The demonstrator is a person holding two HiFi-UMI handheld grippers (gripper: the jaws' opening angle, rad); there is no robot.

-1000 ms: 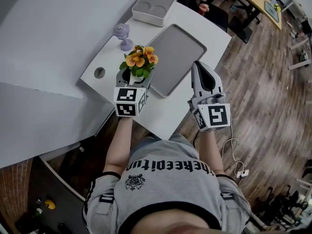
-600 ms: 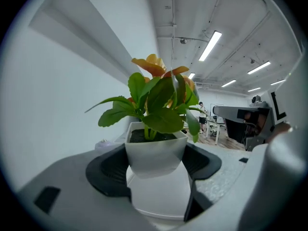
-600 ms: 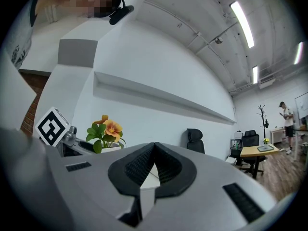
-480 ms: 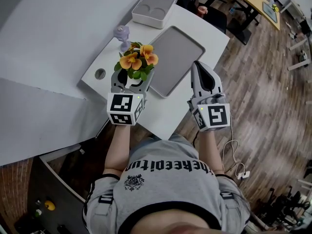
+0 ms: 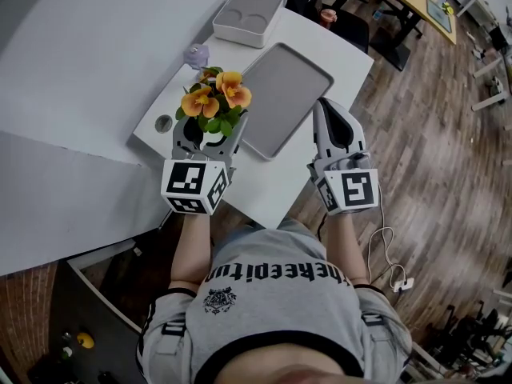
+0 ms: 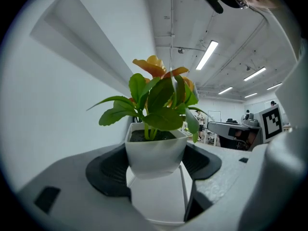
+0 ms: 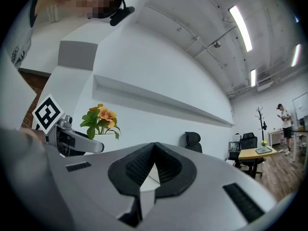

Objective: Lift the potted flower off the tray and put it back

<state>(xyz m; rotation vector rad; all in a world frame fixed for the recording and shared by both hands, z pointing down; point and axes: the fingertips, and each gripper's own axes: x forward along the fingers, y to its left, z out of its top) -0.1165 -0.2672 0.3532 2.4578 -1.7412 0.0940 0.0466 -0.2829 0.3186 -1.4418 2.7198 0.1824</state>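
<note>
The potted flower (image 5: 212, 98), orange blooms over green leaves in a white square pot (image 6: 155, 153), hangs in the air left of the grey tray (image 5: 284, 94). My left gripper (image 5: 210, 132) is shut on the pot, its dark pads (image 6: 108, 170) pressing both sides. In the right gripper view the flower (image 7: 100, 119) shows at the left, held by the left gripper (image 7: 72, 141). The right gripper (image 5: 330, 112) is shut with nothing in it, at the tray's right side near the table's front edge; its pads (image 7: 139, 165) meet.
A white box (image 5: 246, 16) with two round recesses stands behind the tray. A small lavender object (image 5: 196, 54) sits behind the flower, and a round hole (image 5: 163, 123) marks the white table (image 5: 264, 186). An office chair (image 5: 352, 22) and wood floor lie to the right.
The left gripper has risen toward the camera and drifted left, carrying the potted flower up with it. The right gripper has stayed where it was.
</note>
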